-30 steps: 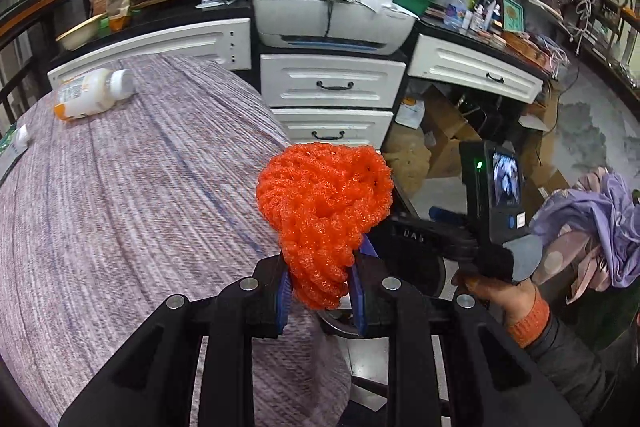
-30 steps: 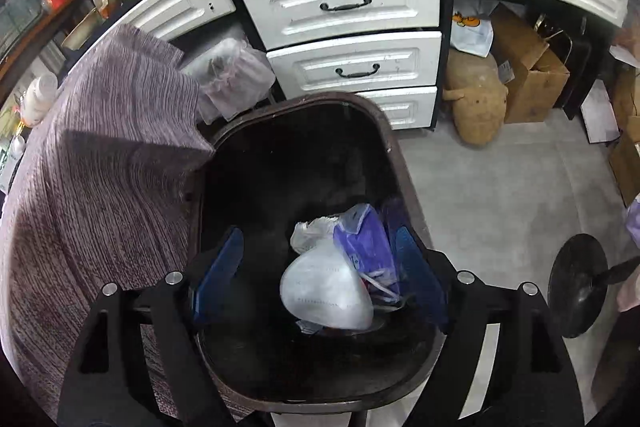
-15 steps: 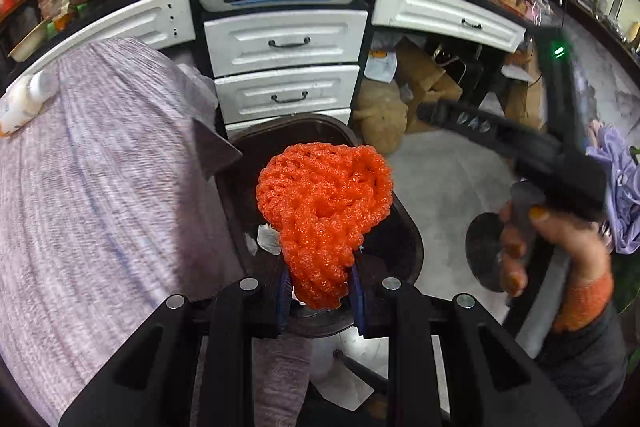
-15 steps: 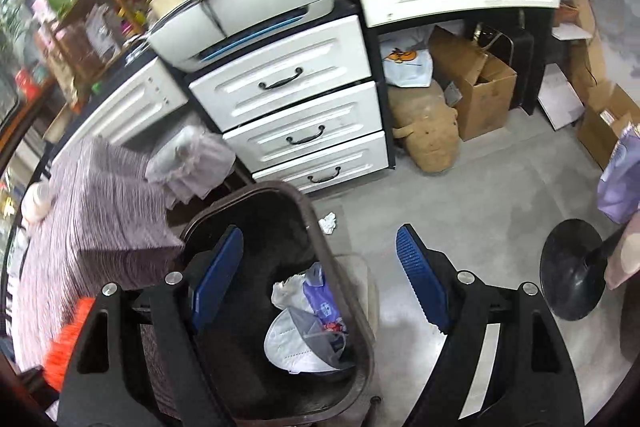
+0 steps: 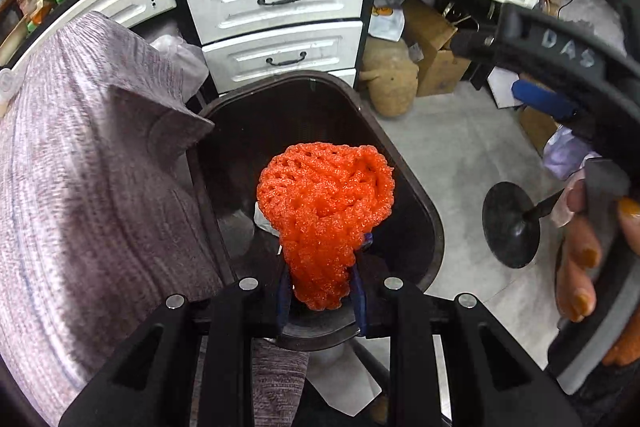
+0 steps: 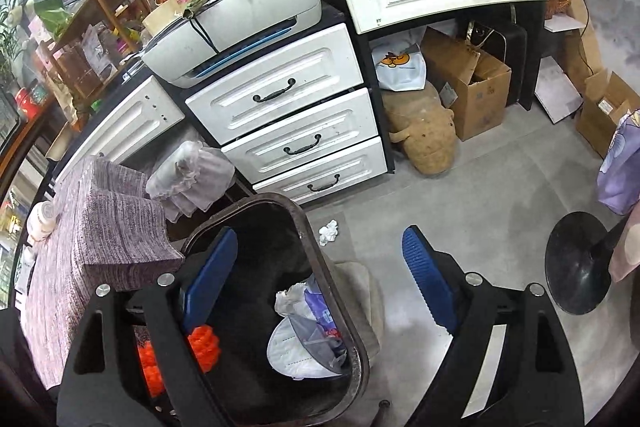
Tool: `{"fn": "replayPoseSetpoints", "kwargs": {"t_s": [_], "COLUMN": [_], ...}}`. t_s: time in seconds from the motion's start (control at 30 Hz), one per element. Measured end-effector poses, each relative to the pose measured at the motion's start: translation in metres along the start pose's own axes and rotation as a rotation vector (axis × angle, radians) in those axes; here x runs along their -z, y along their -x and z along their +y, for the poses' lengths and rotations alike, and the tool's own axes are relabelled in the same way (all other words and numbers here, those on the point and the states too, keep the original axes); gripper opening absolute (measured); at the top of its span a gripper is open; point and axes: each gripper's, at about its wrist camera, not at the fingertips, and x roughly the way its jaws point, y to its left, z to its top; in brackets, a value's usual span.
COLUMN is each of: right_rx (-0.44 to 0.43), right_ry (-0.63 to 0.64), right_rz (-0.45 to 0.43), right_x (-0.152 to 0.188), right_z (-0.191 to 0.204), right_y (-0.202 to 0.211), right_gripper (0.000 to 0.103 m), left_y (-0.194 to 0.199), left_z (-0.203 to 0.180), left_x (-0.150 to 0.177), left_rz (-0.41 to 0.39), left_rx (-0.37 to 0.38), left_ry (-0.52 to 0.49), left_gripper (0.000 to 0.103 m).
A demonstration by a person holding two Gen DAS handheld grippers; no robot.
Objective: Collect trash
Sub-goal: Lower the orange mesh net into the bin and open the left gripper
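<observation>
The left tool (image 5: 320, 301) is gripping the orange foam net (image 5: 326, 215) and holding it over the open dark trash bin (image 5: 424, 195) beside the cloth-covered table (image 5: 80, 187), while the right tool (image 6: 316, 279) is hanging wide and empty above the bin's far edge.

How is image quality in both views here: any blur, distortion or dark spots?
Left wrist view: sharp on the orange foam net; hand at the right edge is blurred; strong fisheye bends the drawers; bin interior is very dark. Right wrist view: evenly lit and sharp, corners vignetted black, bin depths shadowed.
</observation>
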Motion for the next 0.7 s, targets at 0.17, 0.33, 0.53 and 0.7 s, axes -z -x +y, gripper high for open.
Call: {"fn": "replayPoseSetpoints", "kwargs": {"t_s": [0.17,0.33,0.53,0.7], "right_rx": [-0.01,-0.011,-0.009,0.0], "right_ry": [-0.004,-0.003,-0.002,0.0], "right_rz": [0.003,0.0,-0.003,-0.009], "right_x": [0.001,0.001,0.001,0.0], "right_z": [0.001,0.001,0.0,-0.003], "right_y": [0.0,0.0,0.001,0.003], "right_gripper": [0.084,0.084,0.084,0.084], "left_y": [-0.012,-0.018,-0.015,-0.004], "left_z": [-0.002,0.0,-0.005,-0.009], "left_x": [-0.001,-0.002,0.002,0.005], "left_rz": [0.028,0.027,0.014,-0.003], "left_rx": [0.0,0.015,0.035,0.036], "left_ry": [-0.004,0.007,-0.02,-0.035], "left_gripper": [0.043,0.072,0.08,0.081]}}
